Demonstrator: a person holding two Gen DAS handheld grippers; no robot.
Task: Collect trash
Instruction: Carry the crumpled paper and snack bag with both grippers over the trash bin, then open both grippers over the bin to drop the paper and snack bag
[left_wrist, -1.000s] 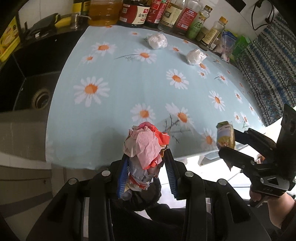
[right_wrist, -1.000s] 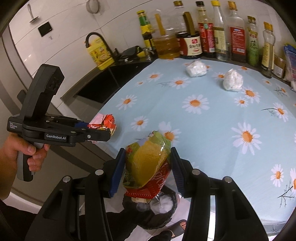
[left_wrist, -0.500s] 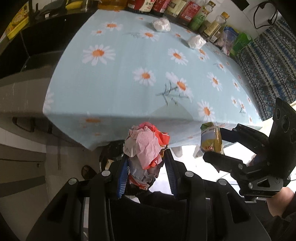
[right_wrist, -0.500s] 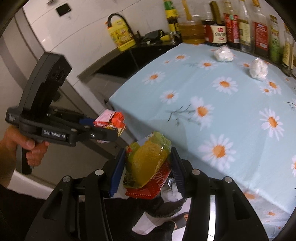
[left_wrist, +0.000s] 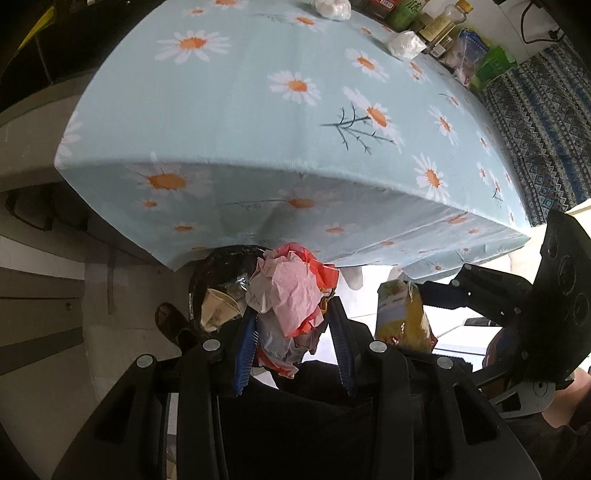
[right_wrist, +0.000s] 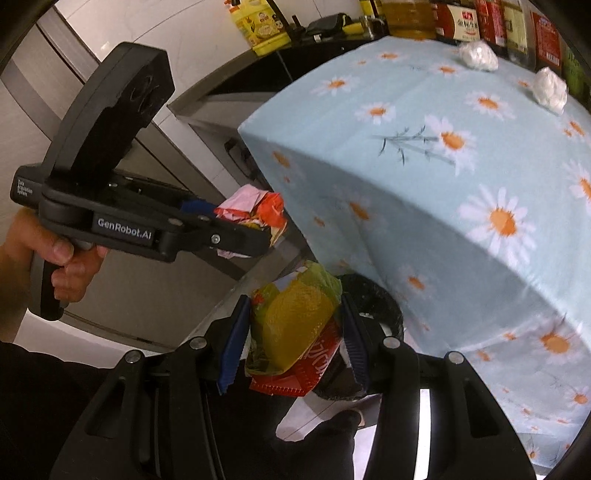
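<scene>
My left gripper (left_wrist: 291, 317) is shut on a crumpled wad of pink and red wrappers (left_wrist: 291, 291), also seen from the side as the wad (right_wrist: 255, 210) in the right wrist view. My right gripper (right_wrist: 293, 332) is shut on a yellow and green snack bag (right_wrist: 295, 325) with a red pack under it; the same bag (left_wrist: 402, 317) shows in the left wrist view. Both hang off the table's near corner, above a black-lined trash bin (left_wrist: 221, 284) on the floor, whose rim (right_wrist: 373, 295) sits just behind the snack bag. Two white crumpled paper balls (right_wrist: 476, 55) (right_wrist: 550, 88) lie far back on the table.
The table wears a light blue daisy cloth (left_wrist: 280, 122) whose corner overhangs the bin. Bottles (right_wrist: 465, 18) line the table's far edge, with a sink counter and yellow bottle (right_wrist: 258, 26) behind. A hand (right_wrist: 55, 258) holds the left gripper's handle. A patterned blue fabric (left_wrist: 535, 122) lies right.
Both grippers have come down and back off the table's near edge, each still shut on its trash. The bin under the corner has come into view.
</scene>
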